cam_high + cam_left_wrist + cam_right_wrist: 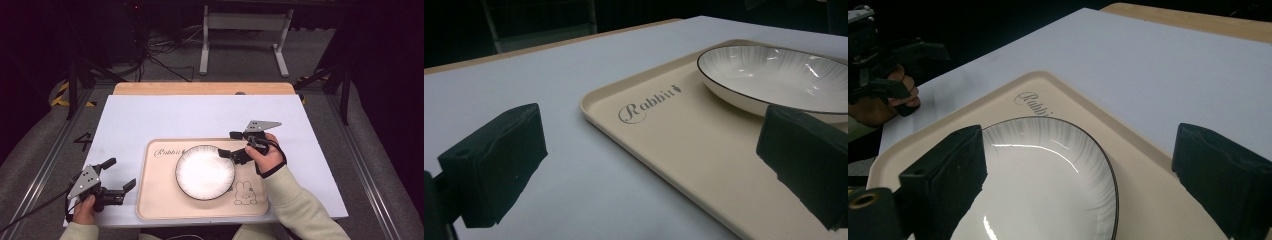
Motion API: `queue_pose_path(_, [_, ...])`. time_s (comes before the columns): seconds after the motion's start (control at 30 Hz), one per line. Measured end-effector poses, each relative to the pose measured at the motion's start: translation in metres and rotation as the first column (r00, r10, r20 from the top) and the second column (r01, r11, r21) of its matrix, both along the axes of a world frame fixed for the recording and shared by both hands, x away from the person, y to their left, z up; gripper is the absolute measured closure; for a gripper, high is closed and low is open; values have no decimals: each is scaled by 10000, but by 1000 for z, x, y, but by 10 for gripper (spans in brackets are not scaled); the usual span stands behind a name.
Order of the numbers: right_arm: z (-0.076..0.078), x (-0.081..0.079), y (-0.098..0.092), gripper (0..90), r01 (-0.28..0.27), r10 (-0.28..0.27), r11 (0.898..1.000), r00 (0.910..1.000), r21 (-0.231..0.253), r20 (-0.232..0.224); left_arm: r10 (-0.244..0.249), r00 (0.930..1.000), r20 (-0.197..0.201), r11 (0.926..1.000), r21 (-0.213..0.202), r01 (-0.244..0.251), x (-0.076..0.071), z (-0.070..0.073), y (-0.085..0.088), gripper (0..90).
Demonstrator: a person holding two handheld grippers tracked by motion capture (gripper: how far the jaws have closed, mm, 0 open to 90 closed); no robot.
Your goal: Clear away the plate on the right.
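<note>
A white plate (205, 171) with a thin dark rim lies on a beige tray (160, 200) printed with "Rabbit" and a small rabbit drawing. My right gripper (227, 144) hovers just over the plate's right rim, open, nothing between its jaws. In the right gripper view the plate (1048, 175) and tray (1148, 185) lie below the wide-apart jaws of that gripper (1088, 175). My left gripper (121, 173) rests low at the table's front left, open and empty, left of the tray. In its own view the left gripper (649, 165) faces the tray (664, 145) and plate (774, 75).
The tray sits on a white sheet (200, 115) covering the table, with a wooden strip (200, 88) along the far edge. Beyond the table are a white desk frame (245, 35) and cables on the floor. The other hand and gripper (893, 65) appear far left in the right gripper view.
</note>
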State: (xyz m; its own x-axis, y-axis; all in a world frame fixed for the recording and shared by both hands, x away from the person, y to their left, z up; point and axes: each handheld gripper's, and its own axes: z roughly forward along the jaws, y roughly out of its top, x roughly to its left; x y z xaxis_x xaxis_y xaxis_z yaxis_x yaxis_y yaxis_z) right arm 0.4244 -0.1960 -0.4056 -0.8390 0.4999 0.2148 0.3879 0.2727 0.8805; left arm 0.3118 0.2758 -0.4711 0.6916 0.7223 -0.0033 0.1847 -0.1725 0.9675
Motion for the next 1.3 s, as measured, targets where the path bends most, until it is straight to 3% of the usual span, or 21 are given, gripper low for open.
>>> queue_pose_path(0.17, [6,-4,-11,71,132,-134,9999,9990,30,419,1,10000,-7,10000,-2,-1,0,0,0,2])
queue_pose_path(0.37, [14,-7,-27,71,339,-319,9991,9970,-269,709,22,10000,-5,10000,20,-22,0,0,0,2])
queue_pose_path(0.63, [22,-14,-56,68,780,-720,9960,9895,-441,1252,29,10000,13,10000,22,-29,0,0,0,2])
queue_pose_path(0.93, [25,-21,-92,67,1646,-1563,9852,9772,-482,1439,10,10000,-3,10000,12,-10,0,0,0,2])
queue_pose_path(1.3, [21,-31,-118,67,2240,-2125,9730,9635,-555,1627,6,10000,-22,10000,23,-6,0,0,0,2])
